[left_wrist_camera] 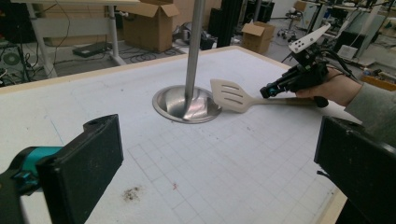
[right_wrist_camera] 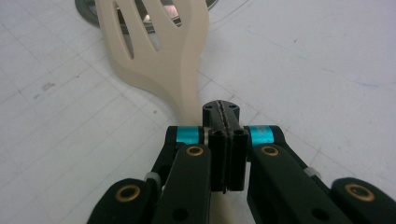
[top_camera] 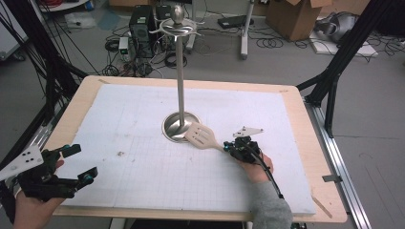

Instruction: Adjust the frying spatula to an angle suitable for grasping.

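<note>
We see the right gripper [top_camera: 228, 146] low over the white mat [top_camera: 143, 157], jaws pressed together above the handle of the cream slotted spatula [top_camera: 202, 136]; whether they pinch the handle we cannot tell. The spatula lies on the mat, its blade tip resting on the round base of the steel stand [top_camera: 180, 127]. The left gripper [top_camera: 81, 164] hangs at the table's near-left corner, jaws wide apart, nothing between them.
</note>
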### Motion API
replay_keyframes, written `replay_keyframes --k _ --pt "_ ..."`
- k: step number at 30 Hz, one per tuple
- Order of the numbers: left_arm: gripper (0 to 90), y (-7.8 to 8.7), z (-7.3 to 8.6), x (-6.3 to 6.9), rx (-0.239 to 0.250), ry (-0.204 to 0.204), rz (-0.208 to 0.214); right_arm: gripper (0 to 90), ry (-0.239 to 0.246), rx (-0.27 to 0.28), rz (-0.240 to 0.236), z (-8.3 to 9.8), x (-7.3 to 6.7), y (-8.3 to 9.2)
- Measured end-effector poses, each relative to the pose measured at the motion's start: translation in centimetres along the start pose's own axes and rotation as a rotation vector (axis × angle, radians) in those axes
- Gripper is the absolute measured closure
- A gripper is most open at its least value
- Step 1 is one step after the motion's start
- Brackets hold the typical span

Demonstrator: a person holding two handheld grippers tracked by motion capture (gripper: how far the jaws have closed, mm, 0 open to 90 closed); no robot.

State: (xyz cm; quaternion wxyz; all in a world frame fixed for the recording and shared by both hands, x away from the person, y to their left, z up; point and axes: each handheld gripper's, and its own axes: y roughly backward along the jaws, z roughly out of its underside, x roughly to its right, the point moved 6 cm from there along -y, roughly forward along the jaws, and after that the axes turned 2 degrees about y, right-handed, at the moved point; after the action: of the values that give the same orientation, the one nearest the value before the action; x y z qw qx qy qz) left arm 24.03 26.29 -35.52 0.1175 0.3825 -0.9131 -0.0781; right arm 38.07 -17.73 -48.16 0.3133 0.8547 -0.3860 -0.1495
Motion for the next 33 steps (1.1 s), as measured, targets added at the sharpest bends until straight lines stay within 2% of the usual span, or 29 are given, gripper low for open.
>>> replay_keyframes --k 3,4,14,33 --pt "1.7 0.0 0.0 0.1 0.000 -0.003 0.000 90.0 0.012 -0.009 0.028 0.1 0.0 -0.1" --pt "1.7 0.1 0.0 0.1 -0.001 -0.004 0.001 90.0 -0.002 -0.013 0.039 0.2 0.1 -0.1" --pt "1.7 -0.2 0.2 0.0 -0.007 -0.001 0.004 90.0 -0.029 -0.021 0.016 0.5 0.4 0.3" --pt "1.7 -0.8 -0.2 0.2 0.000 -0.002 0.027 90.0 -0.025 -0.007 -0.039 1.2 -0.3 1.5"
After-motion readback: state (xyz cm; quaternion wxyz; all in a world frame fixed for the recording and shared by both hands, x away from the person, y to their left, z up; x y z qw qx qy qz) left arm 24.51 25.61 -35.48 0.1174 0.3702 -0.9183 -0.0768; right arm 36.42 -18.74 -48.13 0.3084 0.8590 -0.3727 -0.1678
